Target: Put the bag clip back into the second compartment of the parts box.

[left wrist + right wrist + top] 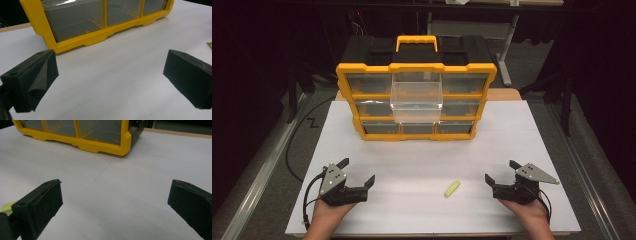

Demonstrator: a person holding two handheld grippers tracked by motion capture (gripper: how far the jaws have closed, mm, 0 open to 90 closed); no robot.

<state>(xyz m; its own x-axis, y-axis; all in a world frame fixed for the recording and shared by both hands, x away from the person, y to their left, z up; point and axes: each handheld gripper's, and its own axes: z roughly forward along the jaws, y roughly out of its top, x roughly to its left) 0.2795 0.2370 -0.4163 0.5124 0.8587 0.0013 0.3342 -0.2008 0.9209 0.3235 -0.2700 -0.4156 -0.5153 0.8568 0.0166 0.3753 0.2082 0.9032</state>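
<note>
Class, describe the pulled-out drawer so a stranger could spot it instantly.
Find the yellow organiser with the black top at the far side of the white table. In its middle column, one clear drawer juts forward. Every neighbouring drawer sits flush in the frame.

White table (377, 210): yellow-black drawer organizer (416, 87) at back, small yellow-green piece (452, 188), perhaps plastic, near front.

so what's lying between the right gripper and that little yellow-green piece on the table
Nothing: in the high view the stretch of white table sheet between the right gripper, jaws open, and the yellow-green piece is bare.
</note>
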